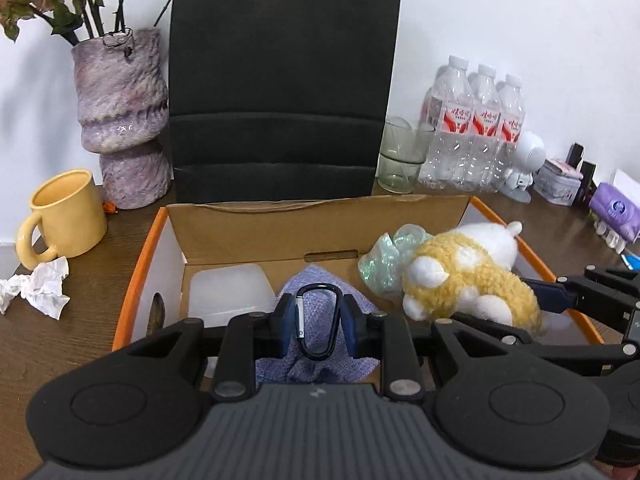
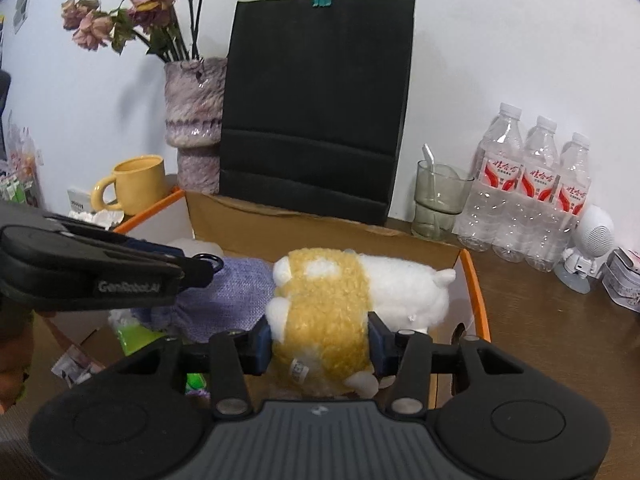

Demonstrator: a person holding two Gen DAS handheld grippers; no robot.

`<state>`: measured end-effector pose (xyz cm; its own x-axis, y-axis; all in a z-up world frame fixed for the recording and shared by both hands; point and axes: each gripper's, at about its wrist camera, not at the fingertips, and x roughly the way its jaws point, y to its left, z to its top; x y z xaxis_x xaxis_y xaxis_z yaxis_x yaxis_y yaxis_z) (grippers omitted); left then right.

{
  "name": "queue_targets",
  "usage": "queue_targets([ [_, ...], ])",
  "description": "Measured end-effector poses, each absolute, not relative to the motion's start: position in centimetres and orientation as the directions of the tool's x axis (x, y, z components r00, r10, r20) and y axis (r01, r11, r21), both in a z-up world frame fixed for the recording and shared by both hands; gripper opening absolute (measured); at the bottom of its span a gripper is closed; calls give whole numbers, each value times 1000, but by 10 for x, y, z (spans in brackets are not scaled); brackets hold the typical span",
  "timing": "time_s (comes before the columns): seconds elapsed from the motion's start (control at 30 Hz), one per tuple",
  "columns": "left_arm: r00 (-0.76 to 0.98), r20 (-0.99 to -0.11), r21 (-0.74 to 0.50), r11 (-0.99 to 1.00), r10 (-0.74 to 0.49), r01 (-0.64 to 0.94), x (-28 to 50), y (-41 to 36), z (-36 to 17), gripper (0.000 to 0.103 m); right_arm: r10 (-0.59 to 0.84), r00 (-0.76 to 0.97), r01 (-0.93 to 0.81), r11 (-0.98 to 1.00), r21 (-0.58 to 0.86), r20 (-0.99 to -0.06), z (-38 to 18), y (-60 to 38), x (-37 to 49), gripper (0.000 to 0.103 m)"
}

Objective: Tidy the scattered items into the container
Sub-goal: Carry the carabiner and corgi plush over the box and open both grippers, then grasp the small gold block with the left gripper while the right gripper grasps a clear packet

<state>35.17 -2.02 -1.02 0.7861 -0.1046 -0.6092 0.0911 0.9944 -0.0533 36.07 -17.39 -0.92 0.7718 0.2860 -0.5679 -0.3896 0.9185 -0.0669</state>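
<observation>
The left gripper (image 1: 318, 322) was clamped on a black metal carabiner with a silver gate (image 1: 318, 322), its blue pads pinching the loop's two long sides. The clip hung just above a lavender knitted cloth (image 1: 320, 280) lying inside the open brown cardboard box with an orange rim (image 1: 256, 236). The carabiner looked rigid, light and smooth, so a grip across its flat sides seemed the safest against slipping or twisting.

The right gripper (image 2: 320, 344) was closed around the middle of a yellow-and-white fleecy plush animal (image 2: 340, 296), whose pile bulged past the pads. The toy sat over the box's right part, beside a crumpled clear plastic wrapper (image 1: 382, 264). It looked soft, light and unbreakable; squeezing the thick body rather than a leg or ear seemed the surest hold.

Outside the box, a crumpled white tissue (image 1: 38, 290) lay on the dark wooden table (image 1: 72, 340) near a yellow ceramic mug (image 1: 64, 216).
</observation>
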Motion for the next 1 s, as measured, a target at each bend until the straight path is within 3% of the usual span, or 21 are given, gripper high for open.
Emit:
queue_targets([
  [0.17,787,-611,-37,996,-87,82,353,-21,-10,27,294,748,-407,911,-62,-595,-12,-170,364,51],
  [0.27,793,-604,-28,997,-75,73,351,-20,-7,49,317,728,-421,906,-32,-608,-11,-170,364,58],
  [0.33,800,-596,-28,997,-70,67,348,-18,-4,67,327,728,-425,905,-21,-603,-8,-172,361,75],
  [0.4,814,-577,-21,998,-62,62,341,-17,1,78,334,740,-422,907,-16,-584,-2,-174,355,86],
  [0.47,830,-555,-19,998,-54,52,334,-14,7,91,342,751,-423,906,-13,-565,6,-177,349,88],
  [0.53,850,-525,-18,999,-42,39,323,-10,13,101,344,760,-420,907,-14,-551,13,-180,341,101],
  [0.87,907,-418,-53,998,-42,21,240,17,27,103,386,783,-435,900,15,-487,32,-205,269,103],
  [1.0,910,-413,-53,999,-30,8,204,31,18,103,387,781,-427,904,35,-491,25,-219,238,103],
])
